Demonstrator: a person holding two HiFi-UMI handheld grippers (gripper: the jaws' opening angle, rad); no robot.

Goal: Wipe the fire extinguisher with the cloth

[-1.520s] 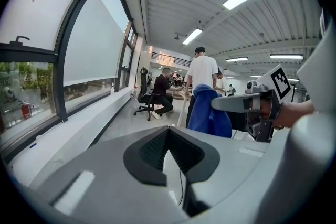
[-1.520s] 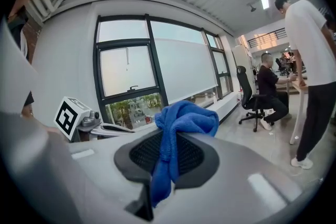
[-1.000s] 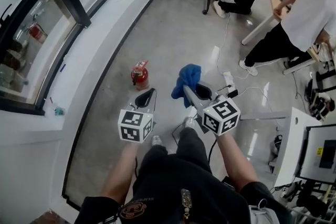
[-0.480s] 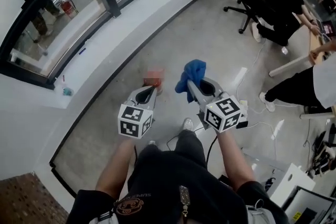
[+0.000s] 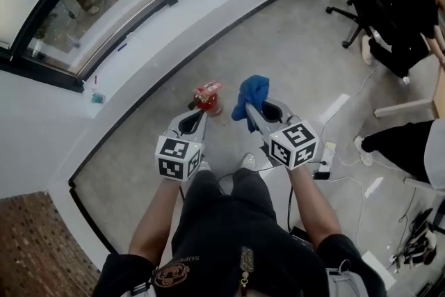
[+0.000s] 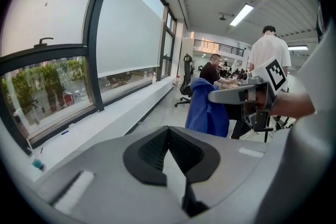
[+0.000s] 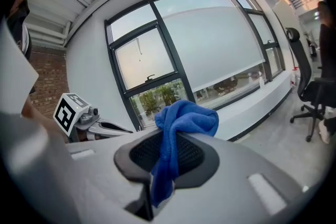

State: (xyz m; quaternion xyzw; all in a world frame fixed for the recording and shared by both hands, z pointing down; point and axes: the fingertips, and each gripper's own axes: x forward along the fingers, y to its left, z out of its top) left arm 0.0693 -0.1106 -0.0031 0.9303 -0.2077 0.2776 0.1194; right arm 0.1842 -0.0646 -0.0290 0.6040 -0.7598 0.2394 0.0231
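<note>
Fire extinguisher point(image 5: 207, 97), red, is shown on the grey floor point(image 5: 292, 45) near the white window ledge point(image 5: 174, 45), just beyond the tip of the left gripper point(image 5: 200, 116). The jaws of the left gripper are closed together with nothing between them. The blue cloth point(image 7: 178, 128) is clamped between the closed jaws of the right gripper point(image 7: 167, 150), bunched above them, with a fold hung below.

Head camera looks steeply down over left gripper point(image 5: 200, 115) and right gripper point(image 5: 252, 113) to the floor point(image 5: 292, 45); each gripper camera peers close along its own fingers point(image 6: 149, 152), sharing the window wall point(image 6: 126, 34).
</note>
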